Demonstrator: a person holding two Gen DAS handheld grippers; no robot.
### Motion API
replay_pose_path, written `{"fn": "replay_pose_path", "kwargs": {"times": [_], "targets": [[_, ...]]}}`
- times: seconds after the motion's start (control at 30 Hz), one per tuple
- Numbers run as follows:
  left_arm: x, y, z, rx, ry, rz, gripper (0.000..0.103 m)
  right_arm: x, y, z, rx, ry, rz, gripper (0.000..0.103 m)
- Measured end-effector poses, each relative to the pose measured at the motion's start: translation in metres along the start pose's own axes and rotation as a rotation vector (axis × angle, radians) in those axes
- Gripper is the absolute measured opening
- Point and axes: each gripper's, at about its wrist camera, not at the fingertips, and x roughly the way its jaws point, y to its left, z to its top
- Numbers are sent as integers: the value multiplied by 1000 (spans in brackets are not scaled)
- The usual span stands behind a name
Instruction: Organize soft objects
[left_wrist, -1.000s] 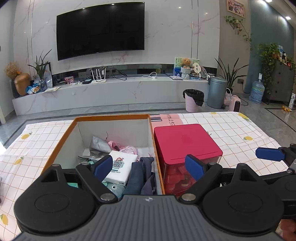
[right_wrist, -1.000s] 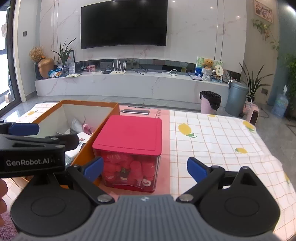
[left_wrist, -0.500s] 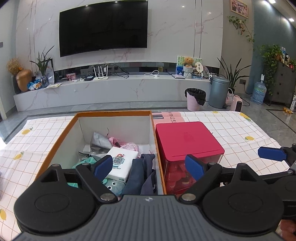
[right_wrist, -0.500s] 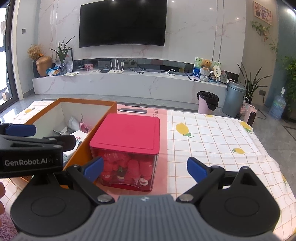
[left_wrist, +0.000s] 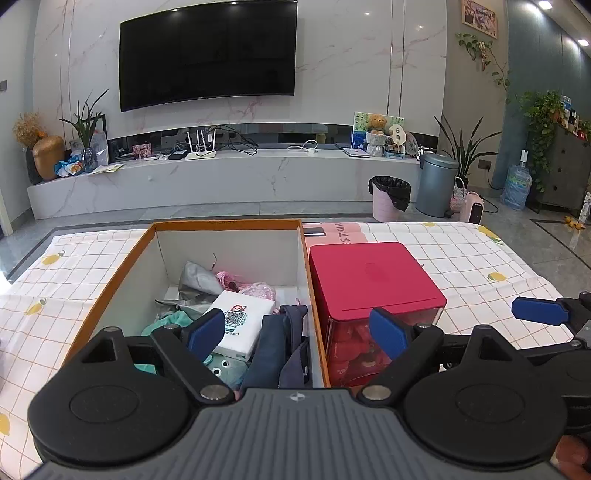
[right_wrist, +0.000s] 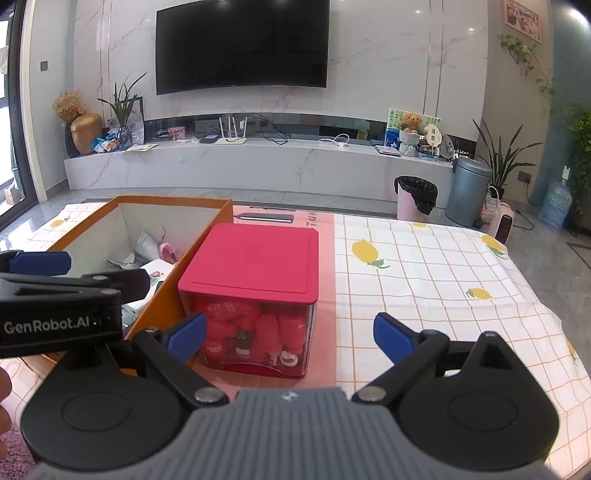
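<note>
A: Where are the soft things?
B: Piled in the box (left_wrist: 110, 280), beside the red bin (right_wrist: 255, 258) (only the left view shows them fully).
A: Grippers?
B: Both 2, left gripper (left_wrist: 297, 332) and right gripper (right_wrist: 290, 332), spread wide, empty.

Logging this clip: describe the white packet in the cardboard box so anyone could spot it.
On the lemon-print tablecloth stands an open orange-rimmed box, left of the red-lidded container. The white packet lies among crumpled fabrics there; it alone is flat, boxy and printed with a QR code.
</note>
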Motion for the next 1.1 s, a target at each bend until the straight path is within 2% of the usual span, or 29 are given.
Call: {"fn": "replay_pose_path", "kwargs": {"times": [0.7, 1.1], "targets": [[3, 1, -4, -11, 25, -5, 103, 0, 1, 0, -4, 23, 6, 95], [-2, -1, -2, -5, 12, 4, 103, 0, -1, 1, 0, 26, 9, 95]]}}
